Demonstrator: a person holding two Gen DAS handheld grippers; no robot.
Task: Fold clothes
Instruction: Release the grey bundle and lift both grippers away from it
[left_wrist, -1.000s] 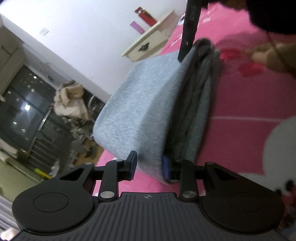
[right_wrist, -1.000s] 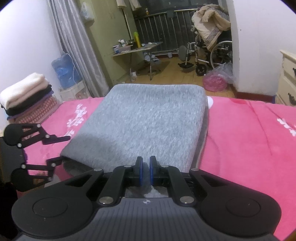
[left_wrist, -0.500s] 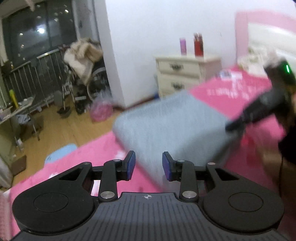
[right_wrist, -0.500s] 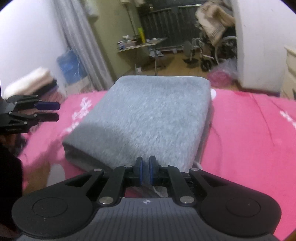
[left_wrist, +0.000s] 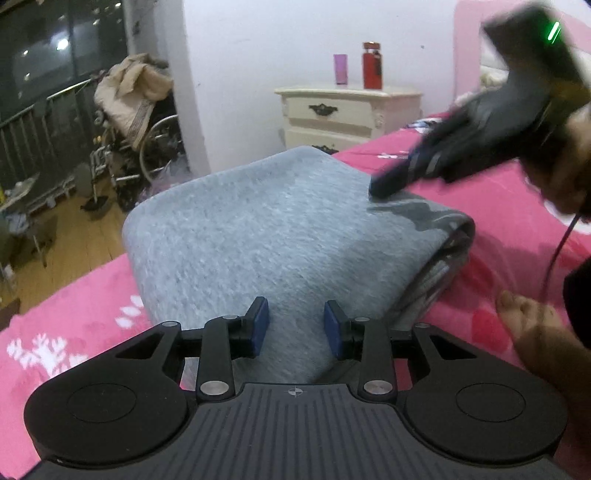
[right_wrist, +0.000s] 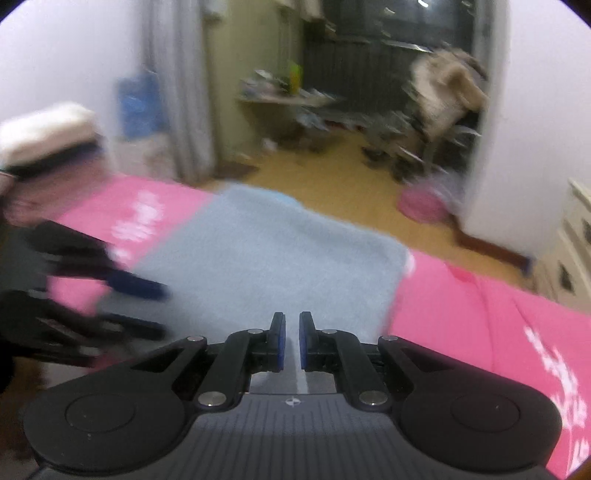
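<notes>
Folded grey garment (left_wrist: 280, 236) lies flat on the pink bed cover (left_wrist: 498, 221), centre of the left wrist frame, layered open edge toward the right. In the right wrist frame the same garment (right_wrist: 273, 266) fills the middle, blurred.

Left gripper (left_wrist: 296, 326), bottom centre of its own frame: blue-padded fingers (left_wrist: 260, 323) apart, garment showing in the gap between them, pads not pressing on it. Also seen blurred at left edge of the right wrist frame (right_wrist: 147, 306).

Right gripper (right_wrist: 291, 341), bottom centre of its frame: fingers nearly together, only a narrow gap, nothing clamped that I can make out; grey cloth lies just below the tips. From the left wrist view it enters from the upper right (left_wrist: 388, 184), tip at the garment's far right corner; contact cannot be told through blur.

A hand (left_wrist: 532, 325) at lower right, resting by the bed cover.

Cream nightstand (left_wrist: 347, 114) upper centre. Wheelchair (left_wrist: 140, 147) at left.
</notes>
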